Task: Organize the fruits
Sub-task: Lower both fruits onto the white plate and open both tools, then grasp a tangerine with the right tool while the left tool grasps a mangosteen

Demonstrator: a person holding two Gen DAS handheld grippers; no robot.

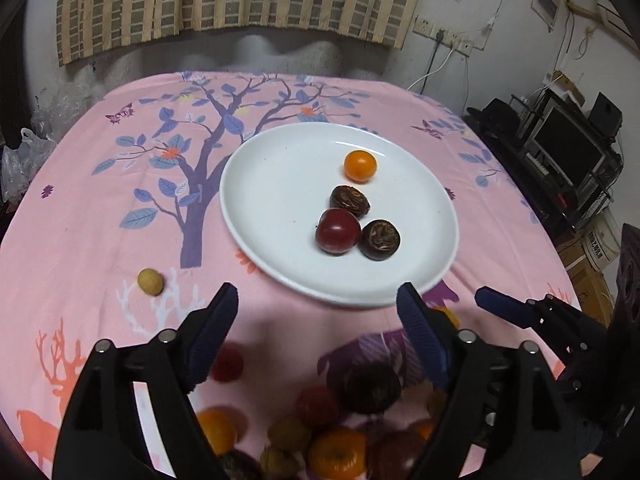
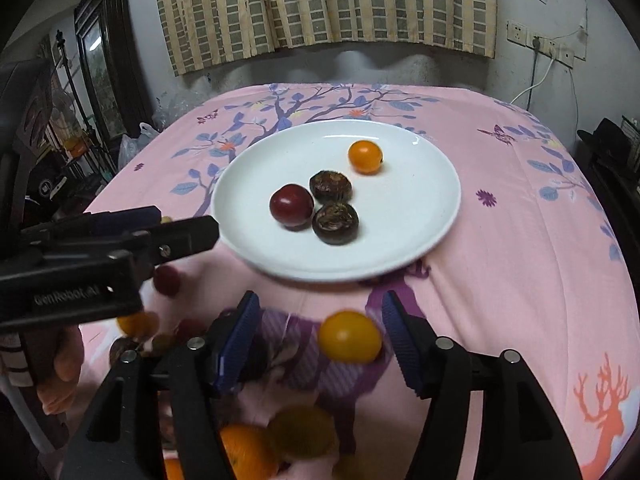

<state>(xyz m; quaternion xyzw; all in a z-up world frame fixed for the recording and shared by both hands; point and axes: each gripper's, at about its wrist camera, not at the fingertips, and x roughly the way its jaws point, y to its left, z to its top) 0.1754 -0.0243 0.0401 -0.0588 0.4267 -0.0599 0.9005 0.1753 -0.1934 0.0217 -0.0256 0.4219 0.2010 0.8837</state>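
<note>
A white plate [image 1: 280, 184] [image 2: 420, 208] on the pink cloth holds an orange fruit [image 1: 360, 165] [image 2: 365, 156], a red fruit [image 1: 337, 231] [image 2: 291, 205] and two dark brown fruits [image 1: 349, 200] [image 1: 379, 239]. My left gripper [image 1: 316, 312] is open and empty above a pile of loose fruits [image 1: 340, 428] near the front edge. My right gripper [image 2: 318, 320] is open, with an orange fruit [image 2: 349, 341] lying on the cloth between its jaws, not gripped. The left gripper also shows in the right wrist view [image 2: 160, 224], at the left.
A small yellow fruit [image 1: 150, 282] lies alone on the cloth, left of the plate. More loose fruits [image 2: 166, 280] lie under the left gripper. Shelves with electronics [image 1: 560, 148] stand right of the table. Plastic bags [image 1: 28, 152] lie at the left edge.
</note>
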